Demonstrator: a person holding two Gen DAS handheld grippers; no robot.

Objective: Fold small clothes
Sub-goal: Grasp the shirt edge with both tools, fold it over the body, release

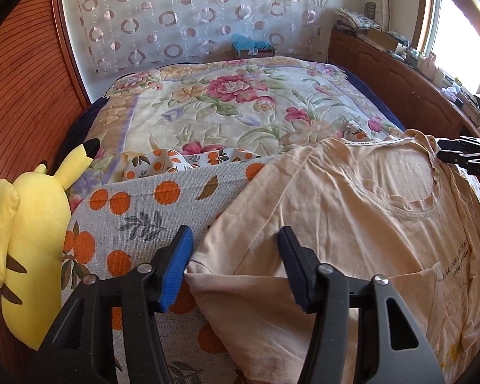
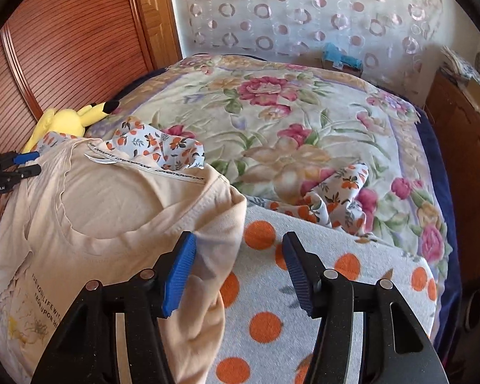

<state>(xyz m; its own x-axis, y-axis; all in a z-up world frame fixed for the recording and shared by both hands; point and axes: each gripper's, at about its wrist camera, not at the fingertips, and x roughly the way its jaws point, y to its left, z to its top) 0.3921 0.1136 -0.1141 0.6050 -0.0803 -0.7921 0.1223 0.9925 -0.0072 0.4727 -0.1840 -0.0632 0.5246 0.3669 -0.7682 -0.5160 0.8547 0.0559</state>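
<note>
Lettering on the peach T-shirt (image 1: 352, 198) is partly cut off. One shirt, creased, lies on the orange-dotted blanket (image 1: 137, 204) on the bed. Both grippers, left gripper (image 1: 236, 265) and right gripper (image 2: 240, 268), have fingers spread over its sleeve edges, pinching nothing.

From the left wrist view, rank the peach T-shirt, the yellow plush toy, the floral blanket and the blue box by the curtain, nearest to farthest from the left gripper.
From the left gripper:
1. Peach T-shirt, its sleeve between the fingers.
2. Yellow plush toy, left, at the bed's edge.
3. Floral blanket, ahead, beyond the shirt.
4. Blue box, far side, at the curtain.
</note>
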